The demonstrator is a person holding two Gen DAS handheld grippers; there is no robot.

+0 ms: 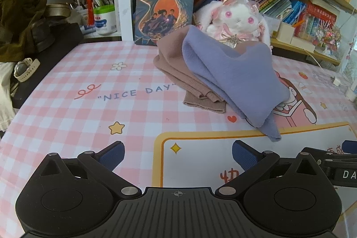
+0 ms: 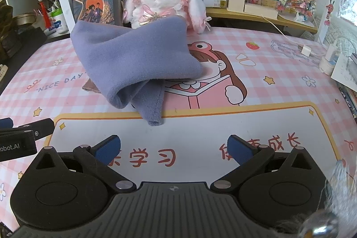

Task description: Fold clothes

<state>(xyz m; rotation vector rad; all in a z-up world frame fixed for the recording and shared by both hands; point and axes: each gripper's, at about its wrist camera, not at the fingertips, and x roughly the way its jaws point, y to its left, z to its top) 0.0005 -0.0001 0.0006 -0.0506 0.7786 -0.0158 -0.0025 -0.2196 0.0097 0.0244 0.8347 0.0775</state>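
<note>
Two garments lie heaped together on the pink-and-white checked worktop (image 1: 67, 117), and neither is folded yet. On top is a lavender-blue knitted fleece garment (image 1: 236, 79), bunched into a soft mound; under it and to its left pokes out a tan ribbed knit garment (image 1: 176, 68), its ribbed cuffs pointing toward the cameras. The heap rests just in front of a white-and-pink plush rabbit (image 2: 160, 1) and an upright paperback with an orange dragon cover (image 1: 164, 8), both at the foot of the bookshelves.

The left gripper (image 1: 178, 155) hangs tilted downward over bare worktop, its blue-padded jaws spread wide with nothing between them. The right gripper (image 2: 174, 148) is in the same state: jaws fully apart, empty, angled down at the printed mat.

What the coming move turns on is where the lavender garment's near end lies. Its ribbed hem or cuff (image 2: 154, 113) trails out of the mound toward the grippers, so the long axis runs roughly away from them, front to back, leaning slightly to the left at the far end. From the left wrist view the heap sits ahead and to the right; from the right wrist view it sits ahead and slightly left. So it lies between the two grippers, and the right one looks a little nearer to the trailing end, a fair first grasp for drawing the garment out flat.
</note>
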